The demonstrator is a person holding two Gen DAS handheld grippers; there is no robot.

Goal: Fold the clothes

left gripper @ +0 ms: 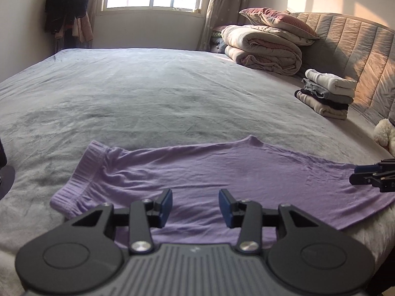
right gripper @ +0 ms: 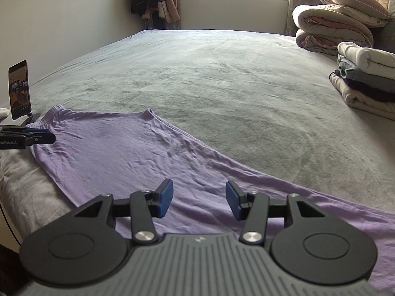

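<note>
Both my left gripper (left gripper: 195,207) and right gripper (right gripper: 199,201) hang released over the wrinkled, ribbed-hem lilac jersey garment (left gripper: 222,172) on the plush grey bedspread (left gripper: 148,93).

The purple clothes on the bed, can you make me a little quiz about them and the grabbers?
1. True or false: the left gripper is clamped on the purple garment.
2. What lies on top of the pile of folded clothes? A) a white garment B) a phone C) a pillow
3. Fill in: the phone on a stand stands near the garment's ribbed ____.

Key: 1 false, both it and the right gripper are open and empty. 2 A. 3 waistband.
</note>
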